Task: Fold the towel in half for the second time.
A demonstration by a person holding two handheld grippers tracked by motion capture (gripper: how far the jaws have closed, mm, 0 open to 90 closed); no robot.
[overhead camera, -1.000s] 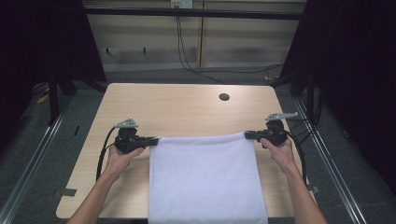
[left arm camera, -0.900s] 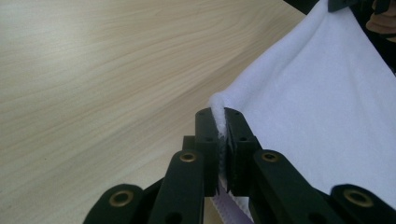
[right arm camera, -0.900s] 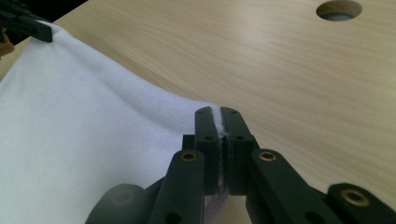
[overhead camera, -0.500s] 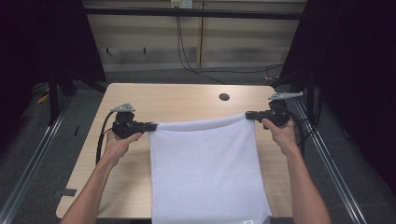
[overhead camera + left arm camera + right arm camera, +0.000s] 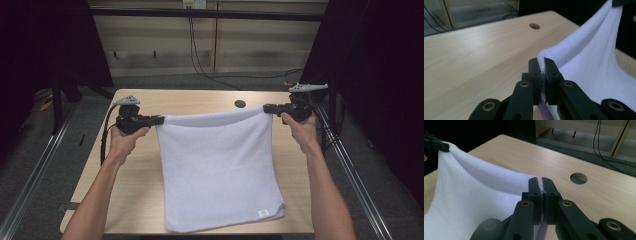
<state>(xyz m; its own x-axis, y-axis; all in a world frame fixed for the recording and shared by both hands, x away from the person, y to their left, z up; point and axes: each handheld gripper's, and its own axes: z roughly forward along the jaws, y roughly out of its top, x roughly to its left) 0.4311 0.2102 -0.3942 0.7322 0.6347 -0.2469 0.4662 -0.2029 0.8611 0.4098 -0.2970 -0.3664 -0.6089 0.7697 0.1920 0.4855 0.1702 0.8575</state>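
Light wooden table (image 5: 200,102) with a round cable hole (image 5: 240,104) near its far edge; grey floor around it, metal rails along both sides, a pale panelled wall behind with black cables hanging down to the floor. Dark surroundings left and right.

White towel (image 5: 215,170) hangs between the two grippers, its far edge stretched and sagging slightly in the middle, the near part lying on the table with a small label at the near right corner.

Left gripper (image 5: 159,120): jaws closed tight on the towel's far left corner (cloth pinched between the pads in the left gripper view). Right gripper (image 5: 267,108): the same, clamped on the far right corner.

Against a second ago: both hands stand higher and farther along the table, and the towel's far edge has lifted with them.
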